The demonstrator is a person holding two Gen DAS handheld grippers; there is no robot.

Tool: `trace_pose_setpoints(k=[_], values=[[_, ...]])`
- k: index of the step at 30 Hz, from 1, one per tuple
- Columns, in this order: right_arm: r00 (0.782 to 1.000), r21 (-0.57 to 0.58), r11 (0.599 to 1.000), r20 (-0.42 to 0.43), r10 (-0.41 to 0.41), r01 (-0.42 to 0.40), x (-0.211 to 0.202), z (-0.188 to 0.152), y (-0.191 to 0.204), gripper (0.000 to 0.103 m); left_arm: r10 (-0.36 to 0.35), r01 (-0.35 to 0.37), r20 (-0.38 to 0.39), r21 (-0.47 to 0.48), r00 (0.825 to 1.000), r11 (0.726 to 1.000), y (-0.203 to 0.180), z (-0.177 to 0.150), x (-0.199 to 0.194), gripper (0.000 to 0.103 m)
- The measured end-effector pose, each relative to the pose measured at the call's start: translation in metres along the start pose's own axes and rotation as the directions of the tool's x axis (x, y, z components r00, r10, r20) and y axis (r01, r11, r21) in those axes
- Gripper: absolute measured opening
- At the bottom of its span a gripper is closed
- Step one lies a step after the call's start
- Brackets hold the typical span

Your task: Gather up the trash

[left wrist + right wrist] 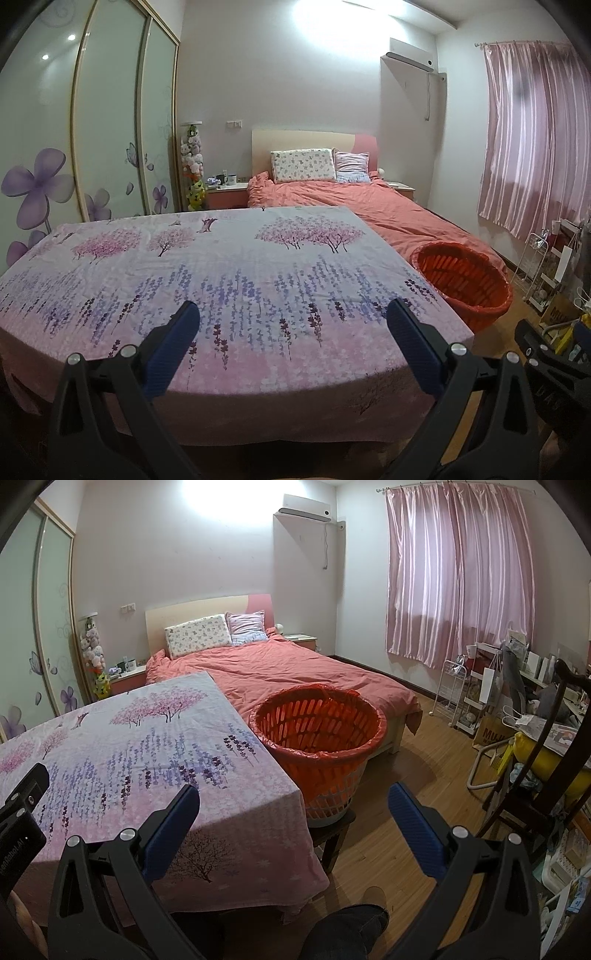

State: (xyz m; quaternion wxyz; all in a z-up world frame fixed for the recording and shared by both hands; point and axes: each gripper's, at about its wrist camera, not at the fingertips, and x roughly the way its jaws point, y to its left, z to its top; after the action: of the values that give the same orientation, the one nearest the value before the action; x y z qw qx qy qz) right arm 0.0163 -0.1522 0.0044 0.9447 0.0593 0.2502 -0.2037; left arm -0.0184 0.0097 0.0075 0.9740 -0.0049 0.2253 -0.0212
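A round basket lined with a red bag (317, 738) stands on a small dark stool beside the right edge of a table; it also shows in the left wrist view (463, 284). The table is covered by a floral cloth (221, 266), also seen in the right wrist view (129, 738). No trash shows on the cloth. My left gripper (293, 325) is open and empty above the table's near edge. My right gripper (293, 808) is open and empty, level with the table's right corner and in front of the basket.
A bed with a coral duvet (295, 672) lies behind the table. A wardrobe with sliding doors (110, 122) is at the left. A wire rack (454, 690), bags, a chair (535, 775) and clutter crowd the right. Wooden floor (413, 775) lies between.
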Motion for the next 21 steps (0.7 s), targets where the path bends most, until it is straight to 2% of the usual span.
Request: trace_pose_setpoints(k=[21], values=[[1.000, 0.000, 1.000, 0.000, -0.001, 0.001, 0.0001, -0.0002, 0.0001, 0.101, 0.001, -0.001, -0.007, 0.002, 1.000, 1.000, -0.0005, 0.0001, 0.0001, 0.099]])
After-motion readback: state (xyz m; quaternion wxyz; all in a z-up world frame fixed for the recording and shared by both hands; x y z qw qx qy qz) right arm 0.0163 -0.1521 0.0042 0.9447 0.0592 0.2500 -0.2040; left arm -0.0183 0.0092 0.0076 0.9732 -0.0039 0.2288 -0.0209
